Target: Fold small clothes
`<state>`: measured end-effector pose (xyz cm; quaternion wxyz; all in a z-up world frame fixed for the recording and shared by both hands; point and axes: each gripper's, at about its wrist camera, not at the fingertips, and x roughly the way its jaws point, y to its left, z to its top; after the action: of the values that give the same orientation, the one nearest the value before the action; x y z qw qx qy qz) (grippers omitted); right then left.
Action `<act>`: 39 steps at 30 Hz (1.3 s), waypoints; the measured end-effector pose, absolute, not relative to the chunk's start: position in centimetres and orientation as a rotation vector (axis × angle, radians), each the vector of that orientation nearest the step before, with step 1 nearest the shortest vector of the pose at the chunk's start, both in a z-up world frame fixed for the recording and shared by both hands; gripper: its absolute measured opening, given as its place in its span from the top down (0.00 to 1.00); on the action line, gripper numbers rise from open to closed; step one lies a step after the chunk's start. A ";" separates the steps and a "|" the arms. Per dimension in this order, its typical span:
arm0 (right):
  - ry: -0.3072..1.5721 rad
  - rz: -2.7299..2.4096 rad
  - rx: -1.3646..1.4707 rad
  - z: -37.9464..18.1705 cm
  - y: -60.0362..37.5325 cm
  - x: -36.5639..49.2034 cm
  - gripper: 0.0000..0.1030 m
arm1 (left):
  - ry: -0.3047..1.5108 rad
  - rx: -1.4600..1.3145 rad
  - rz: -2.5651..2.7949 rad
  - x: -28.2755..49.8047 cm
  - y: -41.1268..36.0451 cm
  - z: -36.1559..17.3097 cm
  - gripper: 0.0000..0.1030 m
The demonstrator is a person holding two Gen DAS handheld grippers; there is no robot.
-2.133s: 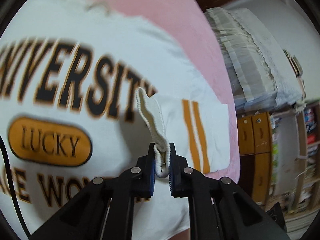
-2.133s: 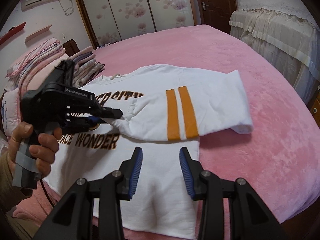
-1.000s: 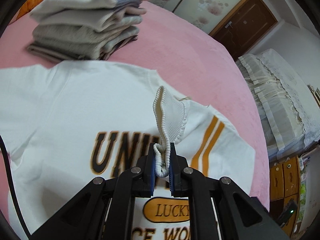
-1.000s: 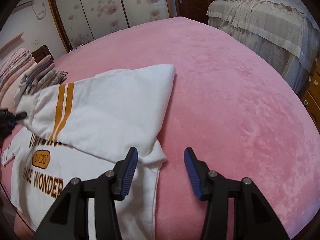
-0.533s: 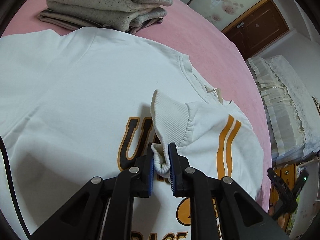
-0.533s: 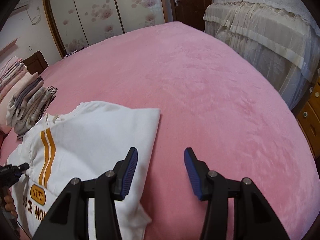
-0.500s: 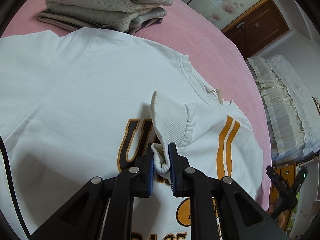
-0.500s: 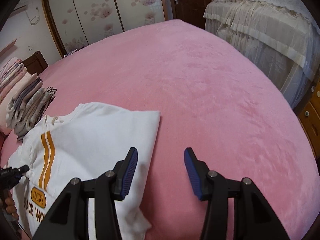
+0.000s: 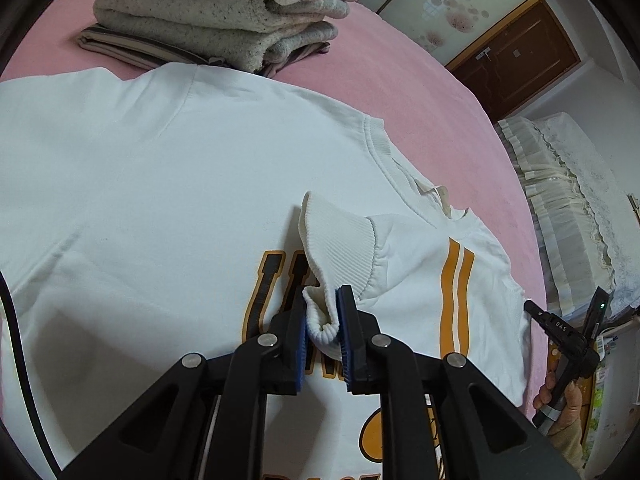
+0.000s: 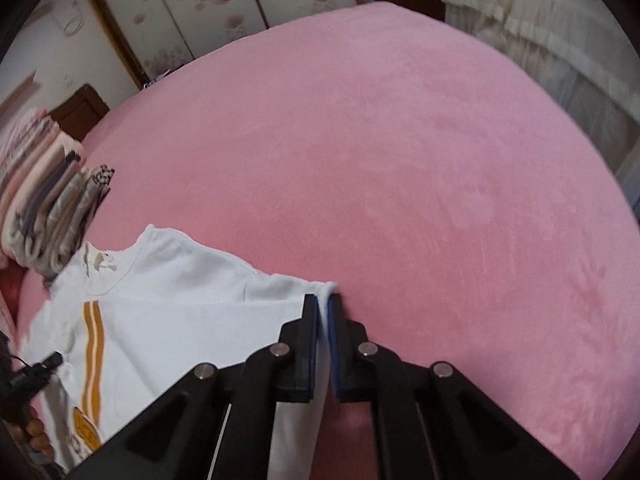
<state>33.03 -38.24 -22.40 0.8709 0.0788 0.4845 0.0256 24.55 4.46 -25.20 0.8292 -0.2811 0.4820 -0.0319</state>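
Both tongs are closed on cloth. Left gripper (image 9: 323, 322) pinches the ribbed cuff (image 9: 340, 252) of the white sweatshirt (image 9: 140, 184) between its blue pads; the cuff stands up from the jaws and its sleeve, marked with two orange stripes (image 9: 454, 292), lies folded across the chest. Right gripper (image 10: 323, 320) has its jaws clamped on the sweatshirt's edge at the shoulder corner (image 10: 330, 289), a thin fold of white fabric running between the pads.

Obscured items: the chest lettering is largely covered by the folded sleeve and the left gripper's fingers, so only the first black-and-orange letters show. The orange oval badge (image 9: 374, 436) is cut off behind the gripper. The sweatshirt's hem is out of frame in both views. The right wrist view is blurred; the person's hand (image 10: 34, 432) at its left edge is barely legible.

Changes from the earlier frames: the right gripper's jaws, half a second ago spread wide above the pink bedspread (image 10: 400, 160), are now shut on the garment. The left gripper keeps the same grip on the cuff and sits lower over the chest.

Containers: none seen. The sweatshirt lies flat on the pink bedspread, with a stack of folded clothes (image 9: 216, 20) just beyond its shoulder and collar. A second bed with a cream frilled cover (image 9: 560, 208) stands at the right.
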 end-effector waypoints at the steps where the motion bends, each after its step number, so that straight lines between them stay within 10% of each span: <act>1: 1.005 0.040 0.136 -22.3 -37.9 33.1 0.96 | 1.015 -0.590 -0.057 24.3 4.4 -25.2 0.88; 19: 0.926 -0.034 -0.079 -18.5 -33.9 25.0 0.80 | 0.972 -0.557 0.081 22.2 6.8 -22.5 0.77; 26: 0.926 0.070 0.003 -17.5 -28.7 17.6 0.80 | 0.969 -0.423 0.114 18.0 8.2 -18.3 0.26; 39: 0.976 0.128 0.167 -15.8 -21.4 9.0 0.80 | 0.923 -0.282 0.011 8.9 6.3 -12.7 0.16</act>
<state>8.96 -21.35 -15.78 0.8781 0.0800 0.4678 0.0613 8.88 6.30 -12.72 0.8859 -0.1354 0.4437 0.0051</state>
